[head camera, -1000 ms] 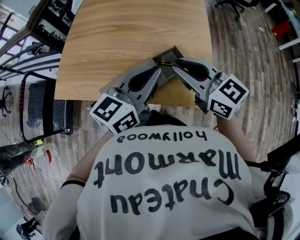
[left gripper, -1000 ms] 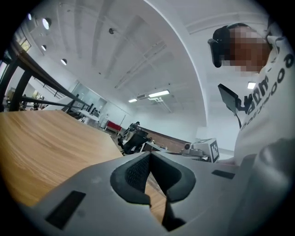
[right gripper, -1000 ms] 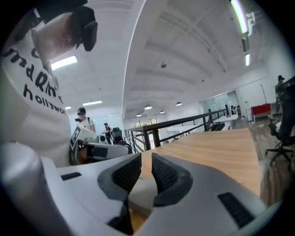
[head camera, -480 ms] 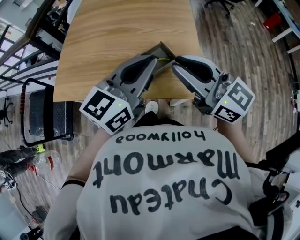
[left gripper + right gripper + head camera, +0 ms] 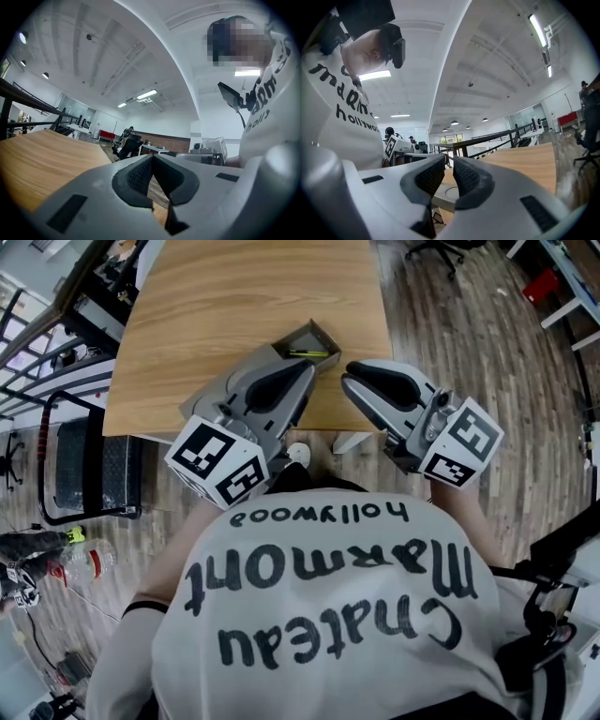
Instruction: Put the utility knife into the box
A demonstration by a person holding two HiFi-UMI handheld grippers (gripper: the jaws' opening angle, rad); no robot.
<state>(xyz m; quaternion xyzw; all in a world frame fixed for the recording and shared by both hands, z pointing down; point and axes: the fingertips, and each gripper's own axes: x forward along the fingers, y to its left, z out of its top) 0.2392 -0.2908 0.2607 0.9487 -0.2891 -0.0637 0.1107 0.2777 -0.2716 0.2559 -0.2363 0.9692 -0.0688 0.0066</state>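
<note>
An open grey box (image 5: pixel 325 333) stands near the front edge of the wooden table (image 5: pixel 216 306). The utility knife (image 5: pixel 309 353), dark with a yellow-green stripe, lies inside it. My left gripper (image 5: pixel 307 370) hangs just in front of the box on its left, jaws shut and empty. My right gripper (image 5: pixel 348 375) is in front of the box on its right, over the table edge, also shut on nothing. In the left gripper view the left gripper's (image 5: pixel 152 158) pads meet at their tips. In the right gripper view only a thin slit shows at the right gripper (image 5: pixel 449 165).
The table's front edge (image 5: pixel 234 432) runs just under both grippers. A black chair (image 5: pixel 84 465) stands left of the table and a bottle (image 5: pixel 92 562) lies on the plank floor. A white round foot (image 5: pixel 299 454) sits below the edge.
Both grippers have drawn back from the box toward the person. The box, earlier half covered by the fingertips, now shows fully with the knife inside.
</note>
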